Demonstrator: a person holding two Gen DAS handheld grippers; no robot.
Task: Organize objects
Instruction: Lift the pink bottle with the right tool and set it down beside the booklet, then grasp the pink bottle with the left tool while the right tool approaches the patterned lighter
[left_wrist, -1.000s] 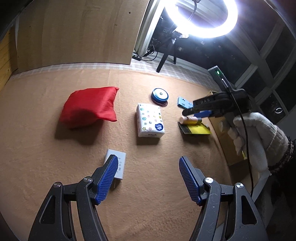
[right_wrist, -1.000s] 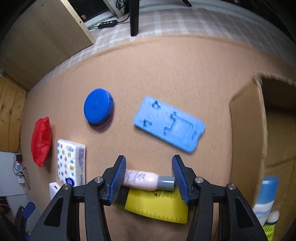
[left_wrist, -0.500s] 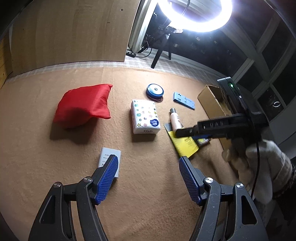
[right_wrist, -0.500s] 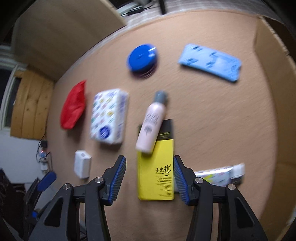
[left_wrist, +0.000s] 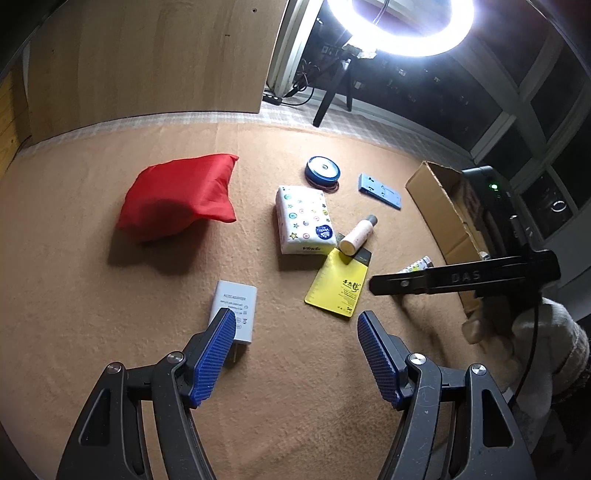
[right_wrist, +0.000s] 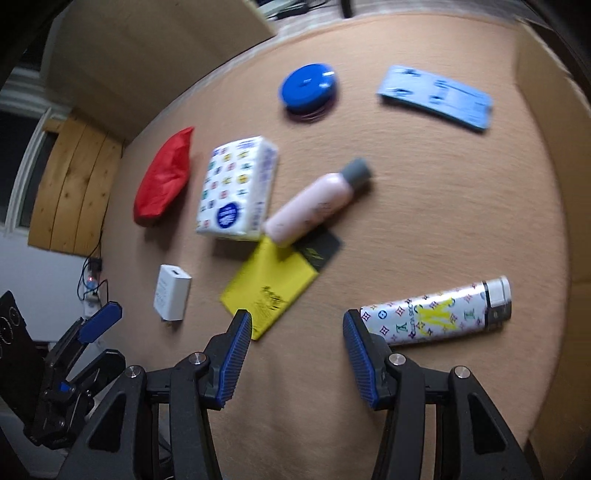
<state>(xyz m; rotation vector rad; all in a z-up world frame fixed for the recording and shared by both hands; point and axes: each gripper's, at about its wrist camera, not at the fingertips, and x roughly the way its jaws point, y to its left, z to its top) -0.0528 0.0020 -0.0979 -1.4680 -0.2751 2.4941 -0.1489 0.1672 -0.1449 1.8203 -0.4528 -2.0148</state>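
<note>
Tan felt surface w/ scattered items. Left tongs part open, empty, above white charger. Right tongs part open, nothing gripped, hovering betw yellow packet & patterned tube. Pink bottle lies tilted, base on packet's dark end, touching tissue pack. Red bag far left; blue round tin, blue plastic plate further back. Cardboard box at right edge. Gloved hand on right tongs.
</note>
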